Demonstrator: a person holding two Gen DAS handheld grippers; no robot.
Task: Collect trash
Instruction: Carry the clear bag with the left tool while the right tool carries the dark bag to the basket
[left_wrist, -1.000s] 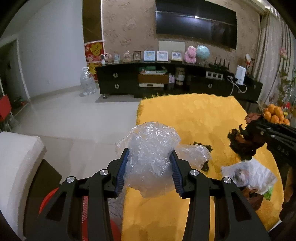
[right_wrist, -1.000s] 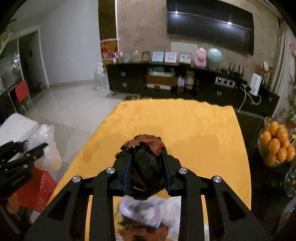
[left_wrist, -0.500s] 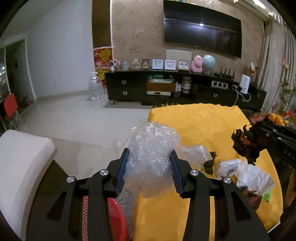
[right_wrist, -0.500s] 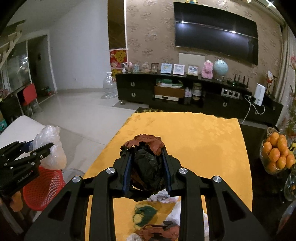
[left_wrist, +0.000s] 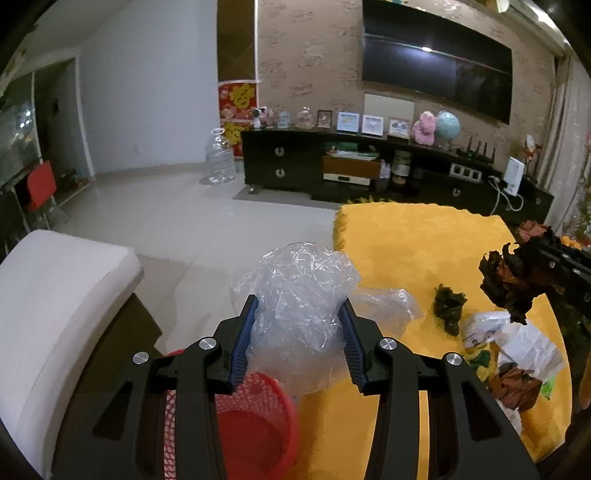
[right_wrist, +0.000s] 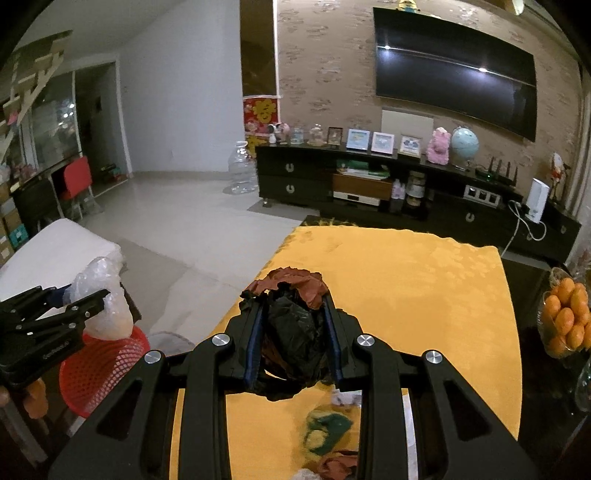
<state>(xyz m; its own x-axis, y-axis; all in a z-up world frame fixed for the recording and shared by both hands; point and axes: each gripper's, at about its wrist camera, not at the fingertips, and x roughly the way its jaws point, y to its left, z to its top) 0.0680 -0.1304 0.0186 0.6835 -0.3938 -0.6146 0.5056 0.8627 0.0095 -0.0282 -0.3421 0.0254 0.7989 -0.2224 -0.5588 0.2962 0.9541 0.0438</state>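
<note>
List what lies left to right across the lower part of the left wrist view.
White seat → red basket → clear plastic bag in the left gripper → dark green scrap → brown-black wad in the right gripper.

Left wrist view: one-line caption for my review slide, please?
Left tool grips a crumpled clear plastic bag above the red mesh basket, beside the yellow-covered table.

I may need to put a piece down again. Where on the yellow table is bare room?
The far half of the yellow table, from the held dark wad toward the TV cabinet, is bare. The near end is crowded with paper scraps and wrappers. The red basket stands off the table's left edge.
</note>
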